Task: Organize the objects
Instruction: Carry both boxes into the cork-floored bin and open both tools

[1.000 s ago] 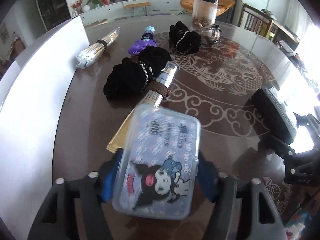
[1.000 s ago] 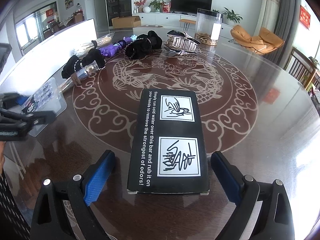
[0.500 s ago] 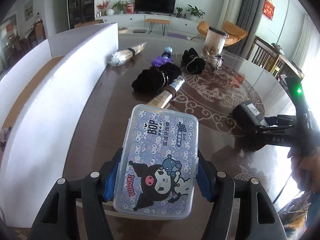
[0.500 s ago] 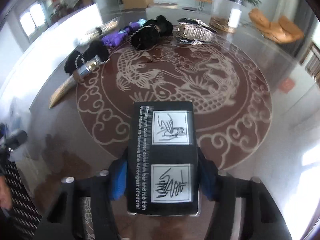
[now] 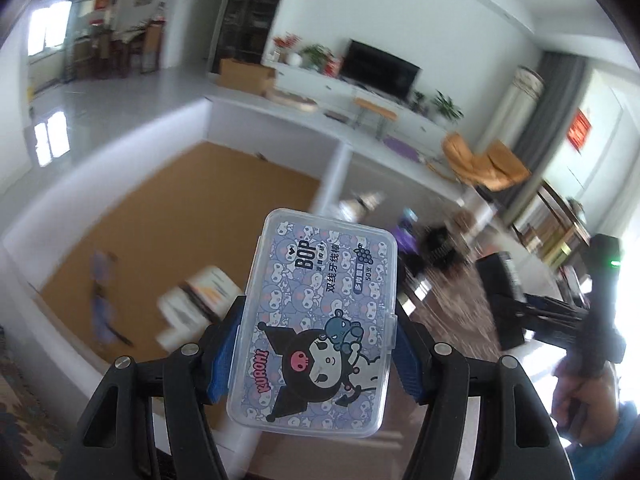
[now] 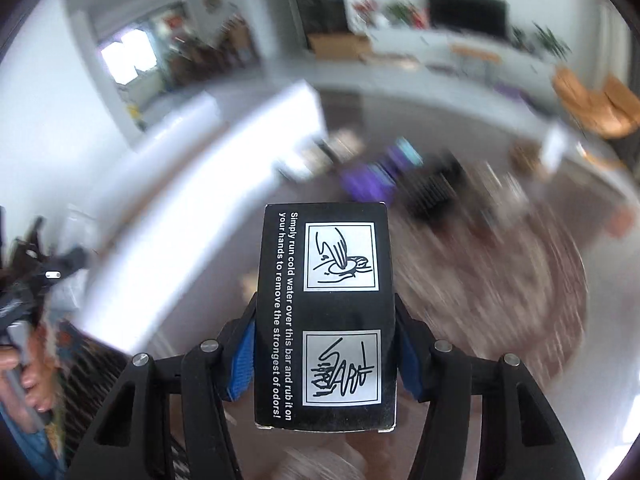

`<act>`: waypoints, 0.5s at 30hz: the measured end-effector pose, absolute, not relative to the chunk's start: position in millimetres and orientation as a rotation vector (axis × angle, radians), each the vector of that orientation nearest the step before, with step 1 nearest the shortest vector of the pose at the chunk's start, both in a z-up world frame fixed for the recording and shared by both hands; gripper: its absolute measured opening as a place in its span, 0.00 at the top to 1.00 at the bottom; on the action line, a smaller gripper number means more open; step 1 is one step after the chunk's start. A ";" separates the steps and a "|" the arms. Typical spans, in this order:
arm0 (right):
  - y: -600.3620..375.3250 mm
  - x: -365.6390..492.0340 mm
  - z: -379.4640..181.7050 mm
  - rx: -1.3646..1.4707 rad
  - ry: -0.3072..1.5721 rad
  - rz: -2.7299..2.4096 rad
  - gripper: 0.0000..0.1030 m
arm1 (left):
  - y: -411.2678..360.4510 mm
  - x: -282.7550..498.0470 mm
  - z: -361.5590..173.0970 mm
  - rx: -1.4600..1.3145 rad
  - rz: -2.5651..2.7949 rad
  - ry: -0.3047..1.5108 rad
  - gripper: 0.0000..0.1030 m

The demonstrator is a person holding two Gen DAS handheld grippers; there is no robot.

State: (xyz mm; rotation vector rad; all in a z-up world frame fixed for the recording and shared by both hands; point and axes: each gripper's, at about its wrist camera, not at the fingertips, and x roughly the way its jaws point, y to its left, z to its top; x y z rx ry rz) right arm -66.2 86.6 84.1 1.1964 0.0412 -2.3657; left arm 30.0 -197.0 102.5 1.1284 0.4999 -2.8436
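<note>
We are pinching a plastic case (image 5: 316,320) in our left gripper (image 5: 316,356); our right gripper (image 6: 326,356) is clamping a black box (image 6: 326,316).

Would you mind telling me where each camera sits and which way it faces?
Left wrist: on the left gripper, looking over its floss box into the white bin; the other hand shows at right.
Right wrist: on the right gripper, looking over its black box at the table.
Shared: the television.
</note>
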 end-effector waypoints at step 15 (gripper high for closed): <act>-193.0 -99.5 82.8 1.006 0.227 -2.090 0.41 | -315.4 -7.7 48.1 1.282 -2.475 0.478 0.34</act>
